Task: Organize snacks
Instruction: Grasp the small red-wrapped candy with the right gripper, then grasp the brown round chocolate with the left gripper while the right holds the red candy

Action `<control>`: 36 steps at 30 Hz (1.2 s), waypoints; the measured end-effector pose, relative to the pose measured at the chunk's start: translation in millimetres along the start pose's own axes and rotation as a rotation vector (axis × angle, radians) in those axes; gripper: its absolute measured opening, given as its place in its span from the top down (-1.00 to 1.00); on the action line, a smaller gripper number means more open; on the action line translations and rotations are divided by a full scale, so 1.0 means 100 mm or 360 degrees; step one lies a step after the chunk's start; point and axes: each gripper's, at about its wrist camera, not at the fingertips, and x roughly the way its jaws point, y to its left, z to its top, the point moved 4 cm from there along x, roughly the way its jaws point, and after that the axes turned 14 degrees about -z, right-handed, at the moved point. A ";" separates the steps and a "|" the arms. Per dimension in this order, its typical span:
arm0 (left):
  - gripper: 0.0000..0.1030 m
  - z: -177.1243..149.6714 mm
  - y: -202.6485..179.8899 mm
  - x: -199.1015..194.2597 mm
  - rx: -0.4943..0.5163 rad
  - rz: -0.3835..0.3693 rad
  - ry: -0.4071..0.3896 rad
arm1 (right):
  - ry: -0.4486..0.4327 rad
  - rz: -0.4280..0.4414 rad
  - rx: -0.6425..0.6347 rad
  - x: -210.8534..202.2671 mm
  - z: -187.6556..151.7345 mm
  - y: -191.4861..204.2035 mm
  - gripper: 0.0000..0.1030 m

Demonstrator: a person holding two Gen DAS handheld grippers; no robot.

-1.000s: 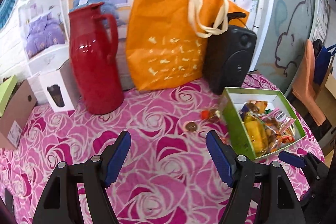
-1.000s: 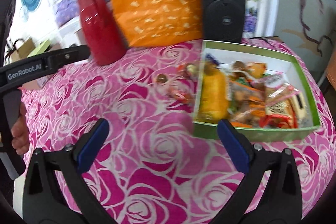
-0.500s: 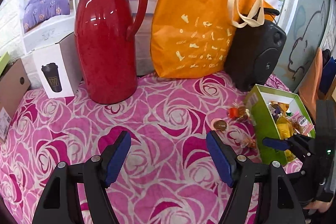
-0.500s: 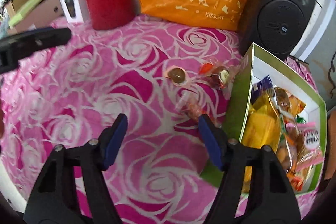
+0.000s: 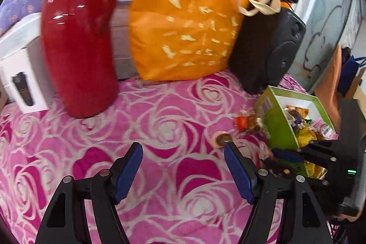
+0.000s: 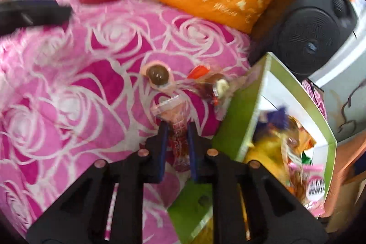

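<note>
Between right gripper [image 6: 177, 129] fingers: wrapped snack stick [image 6: 179, 141], pinched for boxing; left gripper [image 5: 183, 166] wide open, empty.

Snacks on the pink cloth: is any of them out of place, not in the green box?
Yes. Three wrapped snacks lie loose beside the green box: a round brown candy, an orange-ended sweet, and a red-and-clear packet that the right tongs are shut on. The left tongs are open, holding nothing.
</note>
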 end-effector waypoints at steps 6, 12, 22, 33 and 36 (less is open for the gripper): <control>0.01 0.00 -0.30 0.54 0.0001 -0.0192 0.0172 | -0.0134 0.0120 0.0143 -0.47 -0.20 -0.16 0.64; 0.05 -0.09 -0.52 0.98 0.0032 -0.0237 0.0282 | -0.0251 0.0130 0.0250 -0.79 -0.38 -0.29 0.65; 0.70 -0.10 -0.42 1.32 -0.0081 -0.0233 0.0311 | -0.0235 0.0148 0.0368 -0.66 -0.55 -0.58 0.67; 0.40 0.11 -0.48 1.23 -0.0056 -0.0118 0.0259 | -0.0206 0.0345 0.0388 -0.62 -0.51 -0.28 0.35; 0.41 0.09 -0.44 1.37 -0.0036 -0.0083 0.0310 | -0.0193 0.0365 0.0377 -0.53 -0.40 -0.08 0.35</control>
